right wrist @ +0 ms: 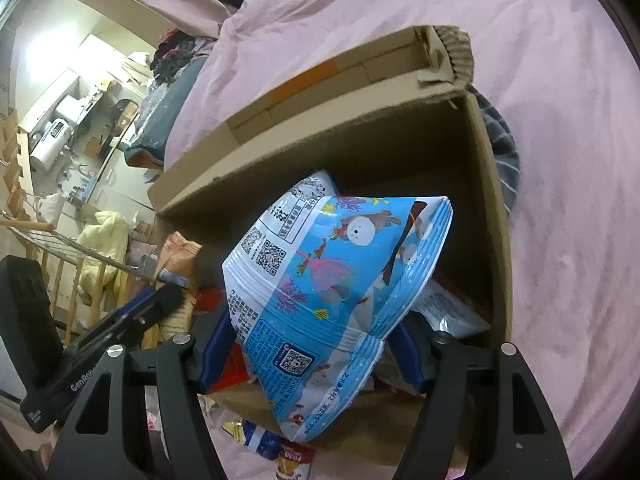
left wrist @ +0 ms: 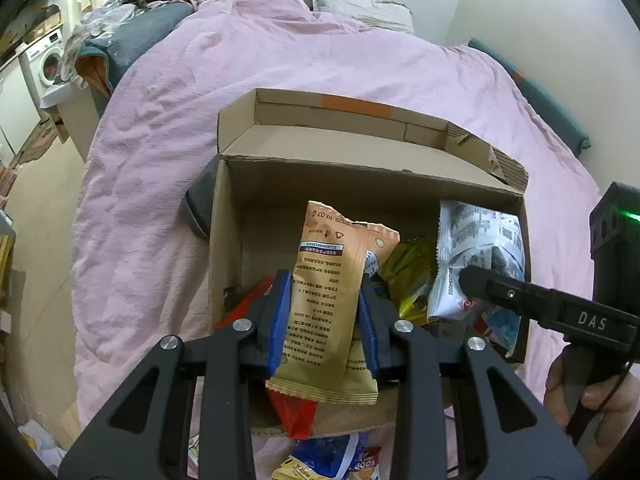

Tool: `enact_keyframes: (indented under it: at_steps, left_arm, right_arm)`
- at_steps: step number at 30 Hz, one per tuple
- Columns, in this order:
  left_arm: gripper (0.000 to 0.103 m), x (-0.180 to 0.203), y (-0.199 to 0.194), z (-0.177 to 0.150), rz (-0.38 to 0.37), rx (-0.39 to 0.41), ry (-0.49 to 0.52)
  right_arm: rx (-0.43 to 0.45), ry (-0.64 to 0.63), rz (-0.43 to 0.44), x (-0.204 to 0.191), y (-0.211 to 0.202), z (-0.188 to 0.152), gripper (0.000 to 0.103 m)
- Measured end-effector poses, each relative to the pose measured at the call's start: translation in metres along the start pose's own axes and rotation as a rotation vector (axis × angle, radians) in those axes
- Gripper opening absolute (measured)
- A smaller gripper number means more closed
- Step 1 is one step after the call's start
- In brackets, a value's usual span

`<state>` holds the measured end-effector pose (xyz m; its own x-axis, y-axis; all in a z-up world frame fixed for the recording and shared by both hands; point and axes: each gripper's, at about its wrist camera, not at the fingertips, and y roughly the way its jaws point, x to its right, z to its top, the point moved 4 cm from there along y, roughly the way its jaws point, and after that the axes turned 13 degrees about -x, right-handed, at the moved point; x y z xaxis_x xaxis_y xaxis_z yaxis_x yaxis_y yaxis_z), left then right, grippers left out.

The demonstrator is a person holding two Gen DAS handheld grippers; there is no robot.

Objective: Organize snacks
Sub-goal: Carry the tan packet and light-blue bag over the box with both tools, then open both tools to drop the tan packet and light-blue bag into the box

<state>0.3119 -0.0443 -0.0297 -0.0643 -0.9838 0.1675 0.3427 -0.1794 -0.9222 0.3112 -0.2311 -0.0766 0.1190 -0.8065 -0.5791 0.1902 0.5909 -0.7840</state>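
An open cardboard box (left wrist: 360, 184) sits on a pink bed. My left gripper (left wrist: 324, 280) is shut on a tan snack packet (left wrist: 328, 312), which it holds upright over the box's near left part, blue pads pressing both sides. Inside the box lie a yellow-green packet (left wrist: 412, 276), a white printed packet (left wrist: 476, 240) and a red packet (left wrist: 248, 300). My right gripper (right wrist: 312, 344) is shut on a puffy blue snack bag (right wrist: 340, 272), held tilted above the box's (right wrist: 492, 220) near right part. The tan packet (right wrist: 180, 256) shows at the left of the right wrist view.
The pink duvet (left wrist: 240, 100) surrounds the box, with a grey pillow (left wrist: 360, 4) behind. A dark striped object (right wrist: 504, 160) lies against the box's side. Loose packets (right wrist: 272, 444) lie in front of the box. A hand (left wrist: 600, 396) grips the right handle. Clutter and a washing machine (left wrist: 48, 60) stand at the left.
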Motion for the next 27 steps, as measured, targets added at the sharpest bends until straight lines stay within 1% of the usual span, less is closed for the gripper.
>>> enact_keyframes:
  at_steps: [2,5,6,7,8,10,14,18,22,27]
  left_arm:
    - [0.028,-0.003,0.002,0.001,-0.002,-0.007,-0.013]
    - [0.028,-0.011,0.006,0.003,-0.015,-0.023,-0.048]
    - [0.028,-0.013,0.006,0.003,-0.016,-0.027,-0.058]
    - [0.028,-0.015,0.007,0.003,-0.015,-0.028,-0.065]
    - [0.028,-0.017,0.007,0.003,-0.014,-0.029,-0.069]
    - [0.028,-0.019,0.007,0.003,-0.012,-0.029,-0.078]
    - [0.029,-0.02,0.007,0.003,-0.014,-0.03,-0.087]
    - [0.03,-0.02,0.006,0.004,-0.005,-0.021,-0.083]
    - [0.03,-0.021,0.007,0.004,0.0,-0.018,-0.09]
    - [0.03,-0.024,0.007,0.005,-0.011,-0.015,-0.107]
  right_arm:
    - [-0.001,0.028,0.026,0.002,0.0,0.002,0.074]
    - [0.021,0.068,0.074,0.007,-0.009,0.004,0.085]
    - [0.035,0.065,0.07,0.007,-0.013,0.003,0.093]
    - [0.046,0.06,0.053,0.007,-0.016,0.005,0.096]
    - [0.063,0.048,0.024,0.007,-0.021,0.004,0.097]
    - [0.067,0.04,-0.016,0.008,-0.026,0.003,0.097]
    - [0.092,0.038,-0.062,0.01,-0.041,0.003,0.097]
    - [0.099,0.015,-0.048,0.005,-0.049,0.003,0.098]
    - [0.045,-0.008,-0.022,-0.002,-0.037,-0.002,0.098]
    - [-0.033,-0.04,-0.025,-0.011,-0.017,-0.008,0.098]
